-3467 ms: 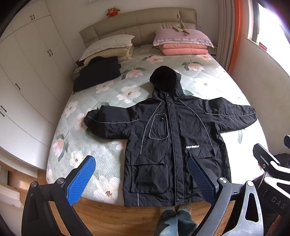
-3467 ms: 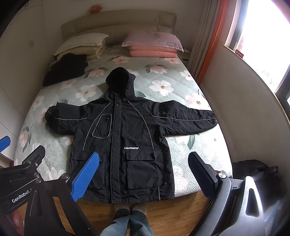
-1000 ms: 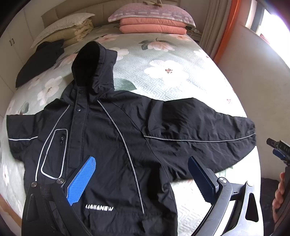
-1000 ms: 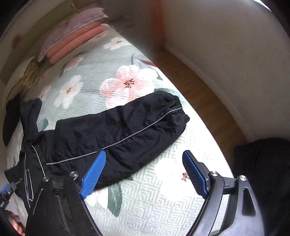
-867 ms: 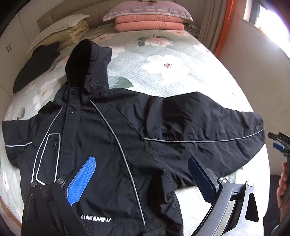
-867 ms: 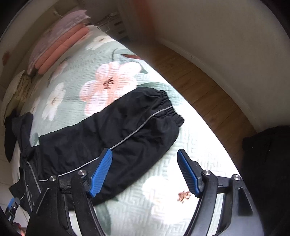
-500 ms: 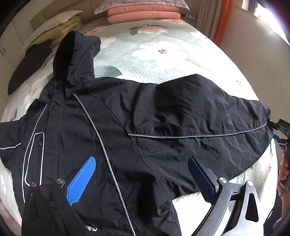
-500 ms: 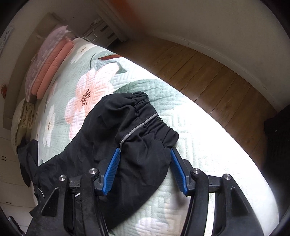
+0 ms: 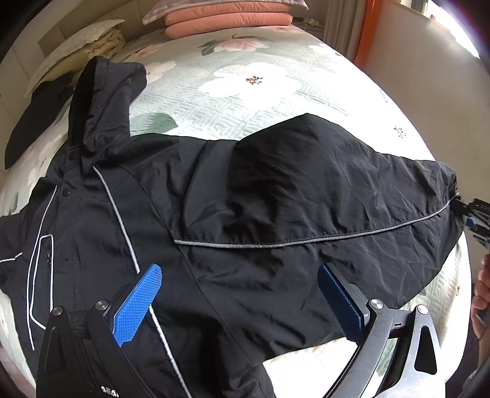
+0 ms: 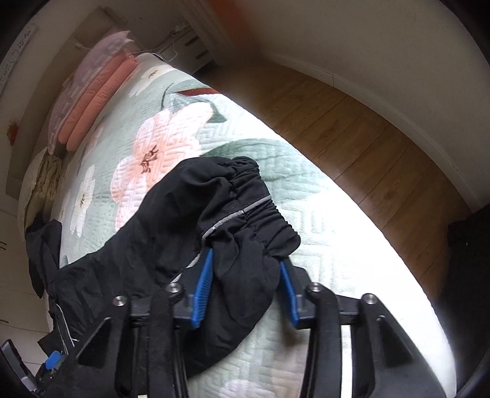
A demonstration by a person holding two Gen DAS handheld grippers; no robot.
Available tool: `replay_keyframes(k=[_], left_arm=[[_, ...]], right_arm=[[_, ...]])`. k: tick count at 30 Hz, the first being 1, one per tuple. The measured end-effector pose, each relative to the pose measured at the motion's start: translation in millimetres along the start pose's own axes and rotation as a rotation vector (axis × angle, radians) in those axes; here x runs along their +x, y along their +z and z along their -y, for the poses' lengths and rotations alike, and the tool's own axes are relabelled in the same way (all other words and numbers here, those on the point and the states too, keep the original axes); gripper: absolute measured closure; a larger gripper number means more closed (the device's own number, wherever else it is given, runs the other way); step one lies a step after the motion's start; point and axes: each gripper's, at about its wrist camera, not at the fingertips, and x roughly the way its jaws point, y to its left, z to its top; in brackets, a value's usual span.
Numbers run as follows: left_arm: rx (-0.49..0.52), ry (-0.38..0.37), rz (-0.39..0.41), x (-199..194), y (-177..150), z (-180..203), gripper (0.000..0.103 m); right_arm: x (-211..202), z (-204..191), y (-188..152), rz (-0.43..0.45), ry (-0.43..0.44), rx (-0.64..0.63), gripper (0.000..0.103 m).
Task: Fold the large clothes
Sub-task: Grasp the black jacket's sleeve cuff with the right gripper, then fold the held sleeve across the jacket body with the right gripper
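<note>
A large black hooded jacket (image 9: 190, 196) lies front-up on the floral bed, with grey piping along its sleeve (image 9: 321, 214). My left gripper (image 9: 239, 294) is open and hovers just above the sleeve near the armpit. In the right wrist view my right gripper (image 10: 245, 269) has its blue pads on either side of the sleeve cuff (image 10: 254, 208), narrowed around the bunched fabric, which is lifted slightly off the quilt. The right gripper also shows at the right edge of the left wrist view (image 9: 471, 214).
The green floral quilt (image 9: 245, 91) covers the bed. Pink pillows (image 9: 226, 18) and a cream pillow (image 9: 79, 43) lie at the head, with a dark folded garment (image 9: 33, 113) at the far left. Wooden floor (image 10: 352, 128) and a wall run along the bed's right side.
My right gripper has closed in around the sleeve cuff and gathered it. My left gripper has moved lower and closer over the sleeve, still open.
</note>
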Motion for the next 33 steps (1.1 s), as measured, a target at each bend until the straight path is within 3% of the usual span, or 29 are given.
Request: replay_keyframes(k=[3,5,9,11,14,18,21,25,33], left_arm=[[0.031,-0.016,0.005,9,4,11,0.001],[0.053,-0.053,-0.033,25,4,22,0.001],[0.070,-0.023,-0.167,70,-3,34,0.004],[0.057,-0.033,-0.128,69,-3,33,0.003],[0.056,-0.047,-0.117,70,-5,31,0.002],[0.051,-0.115,-0.087,46,-10,18,0.007],[0.044,-0.133,-0.068,16,-15,-10,0.007],[0.014,-0.121,-0.016,-24,-28,-67,0.007],[-0.057,-0.014,0.043,-87,-48,-201,0.007]], right_arm=[[-45,-14,-6,0.079,0.007,-0.044,0.081],[-61,-21,-14,0.098,-0.033,-0.078,0.081],[-32,-13,-26,0.026,-0.156,-0.119,0.081],[-10,2,-32,-0.013,-0.170,-0.097,0.081],[-9,15,-34,0.010,-0.122,-0.043,0.081],[-27,-11,-34,0.030,-0.216,-0.114,0.081],[-63,-50,-45,0.096,-0.228,-0.192,0.081],[-103,-144,-77,0.163,-0.191,-0.368,0.081],[-109,-370,-206,0.158,-0.003,-0.707,0.082]])
